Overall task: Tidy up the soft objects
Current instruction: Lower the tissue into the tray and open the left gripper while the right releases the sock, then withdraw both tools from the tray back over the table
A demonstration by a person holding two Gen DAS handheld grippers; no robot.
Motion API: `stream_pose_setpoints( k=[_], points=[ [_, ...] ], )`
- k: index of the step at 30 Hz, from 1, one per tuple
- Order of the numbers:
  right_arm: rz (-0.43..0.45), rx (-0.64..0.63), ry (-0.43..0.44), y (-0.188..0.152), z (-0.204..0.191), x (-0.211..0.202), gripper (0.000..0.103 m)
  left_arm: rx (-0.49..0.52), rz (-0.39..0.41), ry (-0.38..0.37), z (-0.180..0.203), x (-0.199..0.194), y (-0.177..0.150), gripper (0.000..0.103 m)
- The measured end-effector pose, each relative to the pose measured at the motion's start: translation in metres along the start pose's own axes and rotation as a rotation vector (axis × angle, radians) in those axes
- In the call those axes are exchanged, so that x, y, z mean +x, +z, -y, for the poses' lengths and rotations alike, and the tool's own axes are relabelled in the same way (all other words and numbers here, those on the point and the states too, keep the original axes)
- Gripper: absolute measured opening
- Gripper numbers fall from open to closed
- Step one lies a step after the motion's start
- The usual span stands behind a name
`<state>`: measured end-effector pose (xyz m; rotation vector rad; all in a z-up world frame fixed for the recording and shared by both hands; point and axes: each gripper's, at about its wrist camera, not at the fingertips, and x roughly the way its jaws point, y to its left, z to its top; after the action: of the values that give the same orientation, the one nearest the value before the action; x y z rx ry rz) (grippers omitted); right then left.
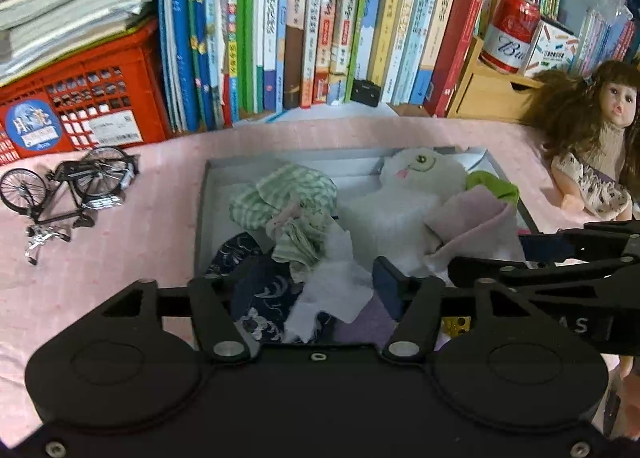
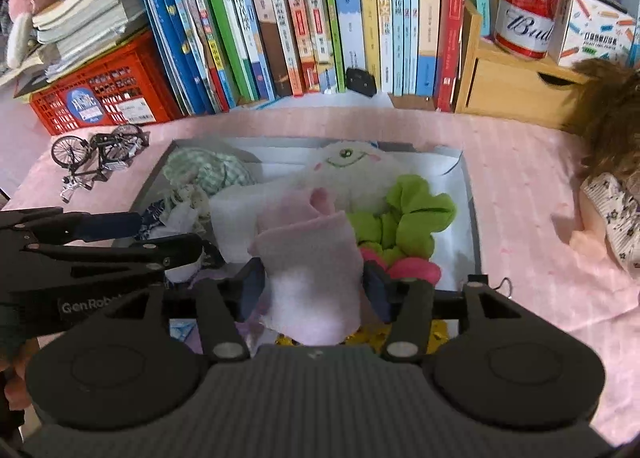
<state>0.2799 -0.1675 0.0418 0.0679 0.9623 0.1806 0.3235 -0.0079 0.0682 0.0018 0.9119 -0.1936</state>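
Observation:
A grey box (image 1: 200, 217) (image 2: 474, 217) on the pink cloth holds soft things: a white plush toy (image 1: 416, 173) (image 2: 348, 161), green checked cloth (image 1: 288, 193) (image 2: 204, 171), navy patterned cloth (image 1: 260, 294), green and pink plush (image 2: 404, 213). My right gripper (image 2: 314, 278) is shut on a pink-white cloth (image 2: 312, 258), also in the left wrist view (image 1: 472, 217), just above the box. My left gripper (image 1: 304, 286) is open over the box's near left, around a white scrap (image 1: 332, 286).
A model bicycle (image 1: 68, 193) (image 2: 100, 153) lies left of the box. A doll (image 1: 596, 137) (image 2: 616, 193) lies to the right. Behind stand a row of books (image 1: 312, 25), a red crate (image 1: 80, 97), a wooden drawer (image 2: 516, 85) and a red can (image 2: 528, 5).

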Motion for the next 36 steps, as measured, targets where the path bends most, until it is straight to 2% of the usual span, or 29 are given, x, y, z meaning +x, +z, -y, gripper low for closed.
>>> stream_pose_setpoints(
  k=[5, 14, 29, 36],
  points=[
    [0.045, -0.009, 0.016, 0.000, 0.001, -0.021, 0.078, -0.009, 0.037, 0.005, -0.002, -0.021, 0.001, 0.075],
    [0.179, -0.070, 0.026, -0.011, -0.009, -0.076, 0.087, 0.009, 0.153, 0.013, 0.005, -0.078, -0.010, 0.083],
    [0.392, -0.138, 0.023, -0.060, -0.015, -0.149, 0.097, -0.001, 0.328, -0.012, 0.023, -0.158, -0.063, 0.095],
    [0.460, -0.170, 0.022, -0.084, -0.020, -0.172, 0.102, -0.016, 0.359, -0.043, 0.027, -0.177, -0.088, 0.096]
  ],
)
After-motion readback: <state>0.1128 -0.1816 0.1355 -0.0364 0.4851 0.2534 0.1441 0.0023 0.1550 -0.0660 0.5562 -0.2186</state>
